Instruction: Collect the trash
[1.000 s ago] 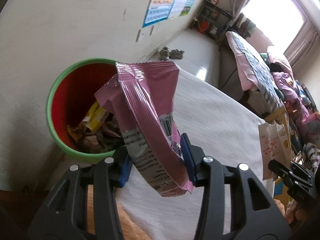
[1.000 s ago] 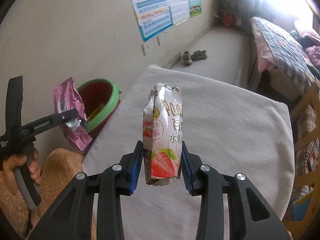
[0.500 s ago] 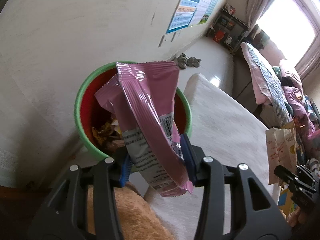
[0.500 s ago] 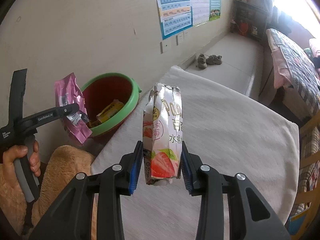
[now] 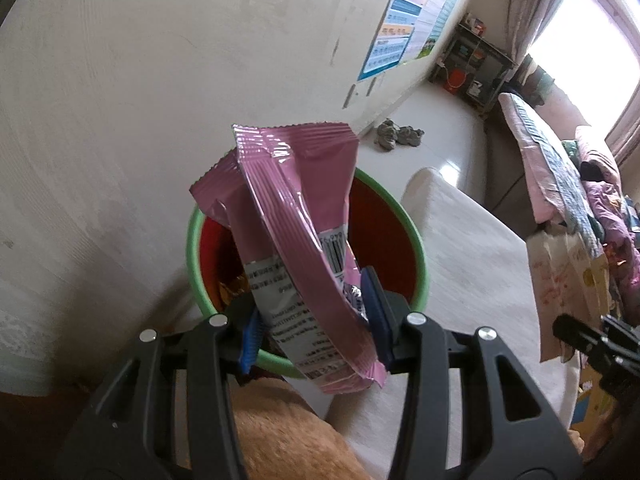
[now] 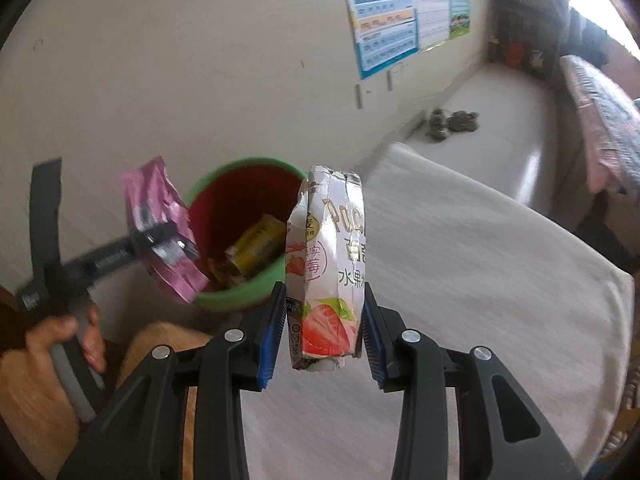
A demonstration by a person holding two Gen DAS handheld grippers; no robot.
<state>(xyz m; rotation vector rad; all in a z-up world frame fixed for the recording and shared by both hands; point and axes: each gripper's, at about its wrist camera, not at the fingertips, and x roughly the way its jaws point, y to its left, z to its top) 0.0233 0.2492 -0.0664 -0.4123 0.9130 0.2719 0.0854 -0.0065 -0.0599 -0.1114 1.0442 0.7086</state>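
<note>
Both hands are swinging their loads toward the green-rimmed red bin (image 5: 416,248), which a second ago sat off to the left of the left gripper (image 5: 314,330) and is now lying directly beyond and below its jaws. Those jaws are clenched on the lower half of a crumpled pink snack wrapper (image 5: 296,232), whose top is now standing up in front of the bin's mouth. The right gripper (image 6: 324,330) is gripping a torn strawberry Pocky box (image 6: 326,272) upright between its blue pads (image 6: 272,330); the bin (image 6: 244,294), earlier well to the left of these jaws, is now sitting just left of and behind the box. Yellow packaging (image 6: 258,246) is already lying inside. The white-covered counter (image 6: 460,288) is stretching away ahead and to the right of the jaws. Motion blur is smearing the left hand (image 6: 60,336) in the right view, so its exact position over the rim is uncertain. Neither piece is released yet; the wrapper appears close to a drop, the box slightly further off.
</note>
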